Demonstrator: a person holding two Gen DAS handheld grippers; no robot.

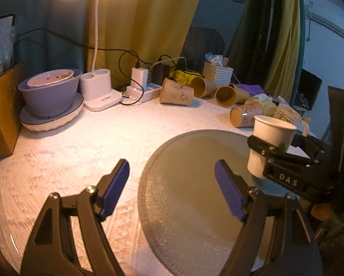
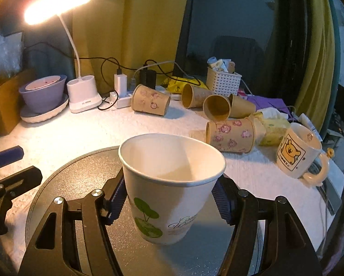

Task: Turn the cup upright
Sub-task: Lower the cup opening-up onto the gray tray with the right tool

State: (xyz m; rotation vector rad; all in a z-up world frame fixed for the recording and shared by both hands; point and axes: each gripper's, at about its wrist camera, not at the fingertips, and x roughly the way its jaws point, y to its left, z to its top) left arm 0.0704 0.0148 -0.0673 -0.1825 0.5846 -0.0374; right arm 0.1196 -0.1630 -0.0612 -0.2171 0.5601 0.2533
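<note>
Over the grey round mat on the bench, right claw pinches 1 white paper cup mouth-up but tilted, left claw spread, idle: risk is crushed wall or tip-over on release; behind: 5 tan cups lying, 1 mug.

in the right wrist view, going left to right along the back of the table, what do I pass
Purple bowl → white lamp base → white charger plug → floral paper cup lying on its side → white lattice basket → bear mug, nearer than the rest.
</note>
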